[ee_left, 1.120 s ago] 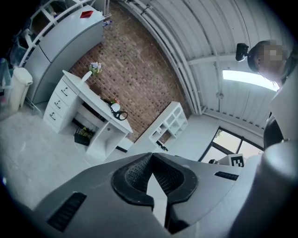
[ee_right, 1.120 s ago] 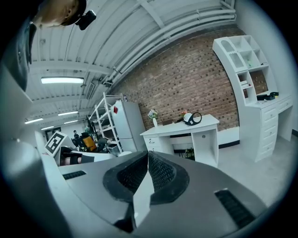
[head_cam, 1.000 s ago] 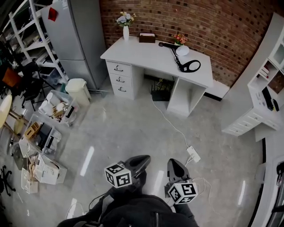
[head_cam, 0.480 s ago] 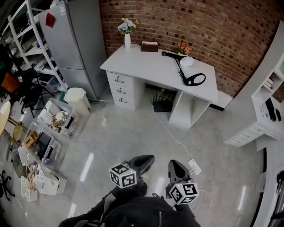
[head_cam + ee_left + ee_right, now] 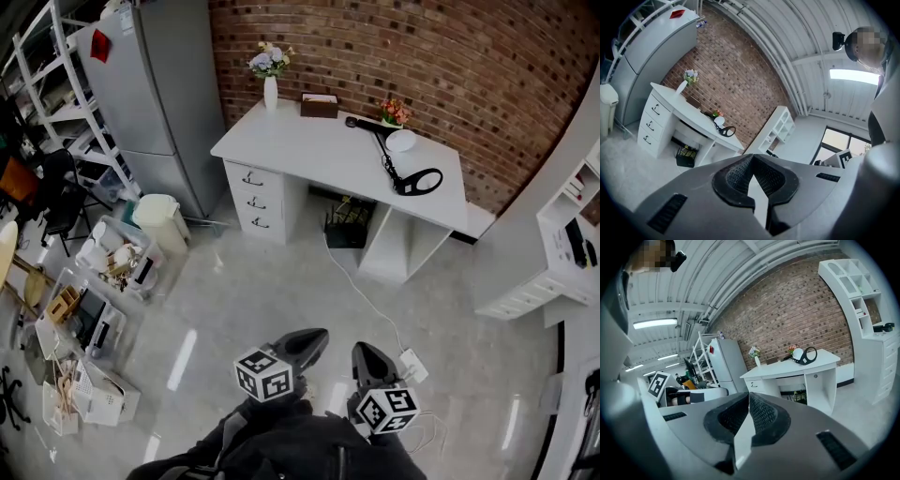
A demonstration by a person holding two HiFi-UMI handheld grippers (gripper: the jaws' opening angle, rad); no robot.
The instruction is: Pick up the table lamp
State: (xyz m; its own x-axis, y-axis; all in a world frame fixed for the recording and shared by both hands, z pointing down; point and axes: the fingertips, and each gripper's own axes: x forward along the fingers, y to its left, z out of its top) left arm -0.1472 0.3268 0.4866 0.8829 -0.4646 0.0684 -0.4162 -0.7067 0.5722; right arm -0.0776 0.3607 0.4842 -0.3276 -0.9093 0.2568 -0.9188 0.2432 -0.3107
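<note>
Head view: lamp (image 5: 387,161) on desk (image 5: 309,150), both grippers closed

Sitting towards the desk's right end, the lamp is close to the brick wall. The left gripper (image 5: 312,339) and right gripper (image 5: 364,352) are over the floor, well apart from the desk. Each has its jaws together on nothing.

I saw a bright, evenly lit room: ceiling strips (image 5: 655,323) threw pale glare streaks on the glossy floor (image 5: 183,361), and fisheye distortion bent every edge.
</note>
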